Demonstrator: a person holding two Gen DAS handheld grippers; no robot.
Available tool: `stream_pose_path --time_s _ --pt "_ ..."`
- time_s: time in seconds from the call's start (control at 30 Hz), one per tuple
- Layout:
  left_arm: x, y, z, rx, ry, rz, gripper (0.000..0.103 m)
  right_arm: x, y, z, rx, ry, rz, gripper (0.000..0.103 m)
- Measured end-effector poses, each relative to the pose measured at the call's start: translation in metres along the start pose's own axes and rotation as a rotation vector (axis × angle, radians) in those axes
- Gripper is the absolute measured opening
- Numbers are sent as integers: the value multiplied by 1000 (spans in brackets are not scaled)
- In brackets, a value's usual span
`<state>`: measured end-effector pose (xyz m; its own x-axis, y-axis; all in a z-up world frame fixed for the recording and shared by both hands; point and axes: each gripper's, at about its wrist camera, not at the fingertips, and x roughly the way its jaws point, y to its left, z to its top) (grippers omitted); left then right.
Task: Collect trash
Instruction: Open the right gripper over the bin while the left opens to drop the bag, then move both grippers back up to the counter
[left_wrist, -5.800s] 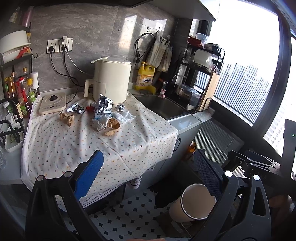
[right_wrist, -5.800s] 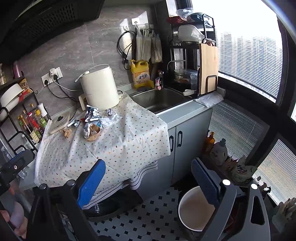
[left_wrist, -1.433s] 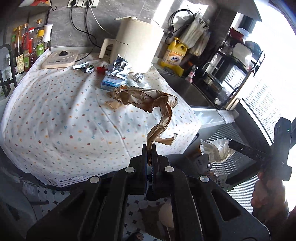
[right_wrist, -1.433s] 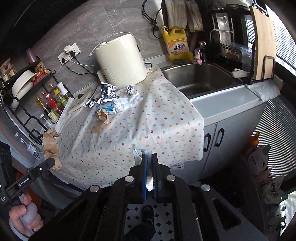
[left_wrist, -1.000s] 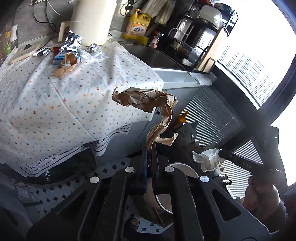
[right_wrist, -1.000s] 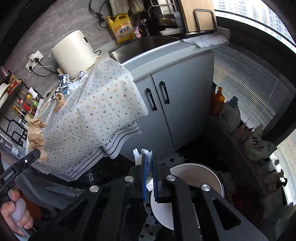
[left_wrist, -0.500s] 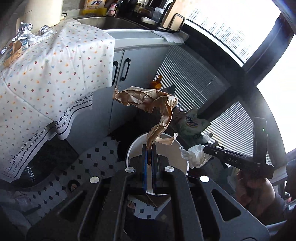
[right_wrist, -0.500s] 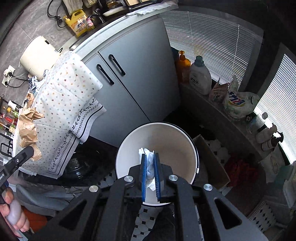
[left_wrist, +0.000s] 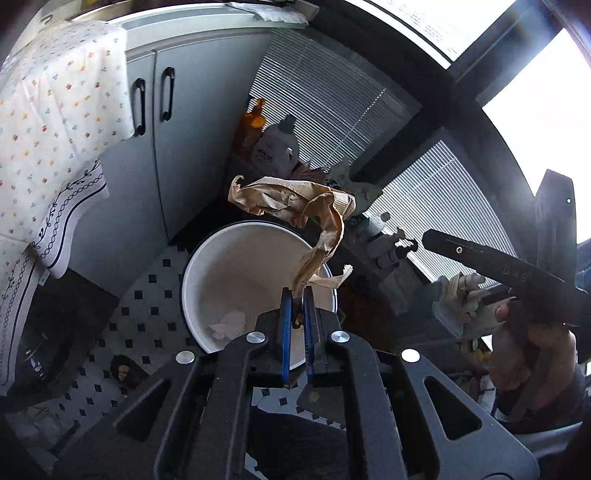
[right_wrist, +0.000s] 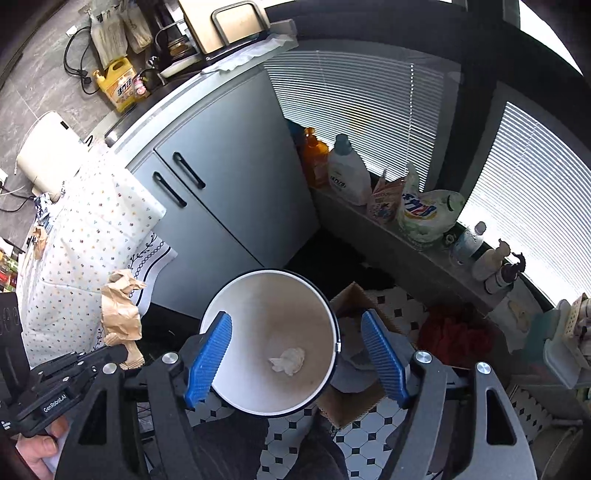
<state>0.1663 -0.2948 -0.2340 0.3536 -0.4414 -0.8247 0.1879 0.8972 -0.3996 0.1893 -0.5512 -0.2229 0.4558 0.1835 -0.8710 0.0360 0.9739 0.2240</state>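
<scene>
My left gripper (left_wrist: 296, 295) is shut on a crumpled brown paper bag (left_wrist: 306, 210) and holds it above the white trash bin (left_wrist: 207, 258). The bag also shows in the right wrist view (right_wrist: 122, 306), left of the bin (right_wrist: 225, 299). My right gripper (right_wrist: 297, 347) is open and empty, right over the bin's mouth. A crumpled white tissue (right_wrist: 288, 360) lies on the bin's bottom; it also shows in the left wrist view (left_wrist: 229, 325).
Grey cabinet doors (right_wrist: 229, 177) and a dotted cloth (right_wrist: 85, 229) hanging off the counter stand left of the bin. Detergent bottles (right_wrist: 347, 173) and bags line the sill under the window. A cardboard box (right_wrist: 354, 299) and red cloth (right_wrist: 454, 332) lie on the tiled floor.
My right gripper has opened and the white tissue has dropped into the bin. My left gripper has moved closer over the bin with the brown paper bag.
</scene>
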Motion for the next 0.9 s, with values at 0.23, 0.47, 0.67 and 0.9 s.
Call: stream_pose_path --time_s 0.23,0.47,0.67,0.9 --pt "-4 -6 14 30 -19 11 66 -16 -8 3 34 -47 -21 83" --pt "-52 29 27 -24 -132 117 82 -15 18 16 23 -87 -1 95" --pt "-100 74 29 -129 -230 200 85 -14 65 38 -17 -133 46 95" --pt "-152 132 28 -218 -332 272 86 -16 141 64 -112 -172 89 95"
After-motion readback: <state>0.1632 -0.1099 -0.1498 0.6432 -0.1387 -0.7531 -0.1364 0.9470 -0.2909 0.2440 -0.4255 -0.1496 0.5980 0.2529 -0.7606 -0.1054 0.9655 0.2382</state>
